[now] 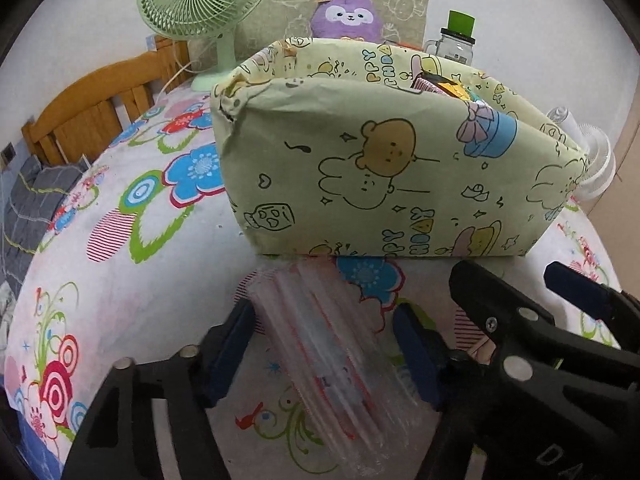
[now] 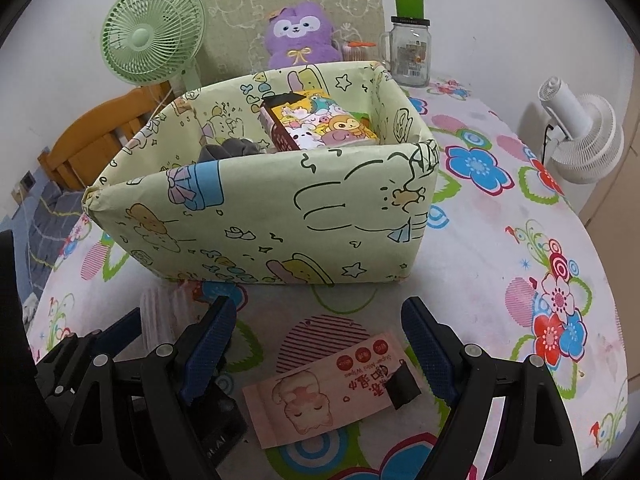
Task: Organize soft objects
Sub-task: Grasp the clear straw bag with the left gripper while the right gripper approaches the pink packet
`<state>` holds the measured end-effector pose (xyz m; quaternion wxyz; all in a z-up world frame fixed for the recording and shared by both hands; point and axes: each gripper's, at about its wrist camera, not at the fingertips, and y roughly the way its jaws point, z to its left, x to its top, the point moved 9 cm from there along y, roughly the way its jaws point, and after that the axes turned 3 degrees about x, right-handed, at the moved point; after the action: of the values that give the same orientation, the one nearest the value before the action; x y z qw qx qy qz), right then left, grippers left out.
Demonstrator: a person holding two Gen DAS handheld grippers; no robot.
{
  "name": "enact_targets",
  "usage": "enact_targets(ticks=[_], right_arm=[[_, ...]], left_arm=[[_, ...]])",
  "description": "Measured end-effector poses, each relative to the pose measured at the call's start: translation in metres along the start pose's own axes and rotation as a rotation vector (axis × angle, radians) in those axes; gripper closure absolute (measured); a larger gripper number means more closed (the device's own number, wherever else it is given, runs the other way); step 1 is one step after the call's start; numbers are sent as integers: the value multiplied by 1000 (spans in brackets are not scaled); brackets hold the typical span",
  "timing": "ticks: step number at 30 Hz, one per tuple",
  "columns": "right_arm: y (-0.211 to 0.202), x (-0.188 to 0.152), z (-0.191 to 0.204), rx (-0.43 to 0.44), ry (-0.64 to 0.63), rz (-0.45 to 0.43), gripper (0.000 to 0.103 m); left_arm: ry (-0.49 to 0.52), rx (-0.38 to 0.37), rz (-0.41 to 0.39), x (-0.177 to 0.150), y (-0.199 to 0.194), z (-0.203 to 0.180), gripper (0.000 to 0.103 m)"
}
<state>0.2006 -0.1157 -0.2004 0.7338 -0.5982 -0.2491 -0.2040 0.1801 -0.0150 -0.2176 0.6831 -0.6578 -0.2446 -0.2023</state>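
Observation:
A pale green cartoon-print storage box stands on the flowered tablecloth; it also shows in the right wrist view. Inside it lie a colourful tissue pack and a grey cloth. My left gripper is open, its fingers on either side of a stack of clear plastic bags lying on the table. My right gripper is open above a pink wipes pack that lies flat between its fingers. The right gripper also shows in the left wrist view.
A green fan, a purple plush and a glass jar with a green lid stand behind the box. A white fan is at the right edge. A wooden chair stands at the left.

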Motion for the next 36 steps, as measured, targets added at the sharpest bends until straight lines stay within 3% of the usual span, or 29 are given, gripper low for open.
enact_targets(ticks=[5, 9, 24, 34, 36], right_arm=[[-1, -4, 0, -1, 8, 7, 16], [-3, -10, -1, -7, 12, 11, 16], [-9, -30, -24, -61, 66, 51, 23], [1, -30, -24, -73, 87, 66, 24], [3, -28, -24, -76, 87, 62, 28]], left_arm=[[39, -23, -12, -5, -7, -7, 60], [68, -38, -25, -6, -11, -14, 66], [123, -96, -38, -15, -23, -34, 71], [135, -69, -44, -12, -21, -32, 71], [139, -59, -48, -10, -20, -32, 71]])
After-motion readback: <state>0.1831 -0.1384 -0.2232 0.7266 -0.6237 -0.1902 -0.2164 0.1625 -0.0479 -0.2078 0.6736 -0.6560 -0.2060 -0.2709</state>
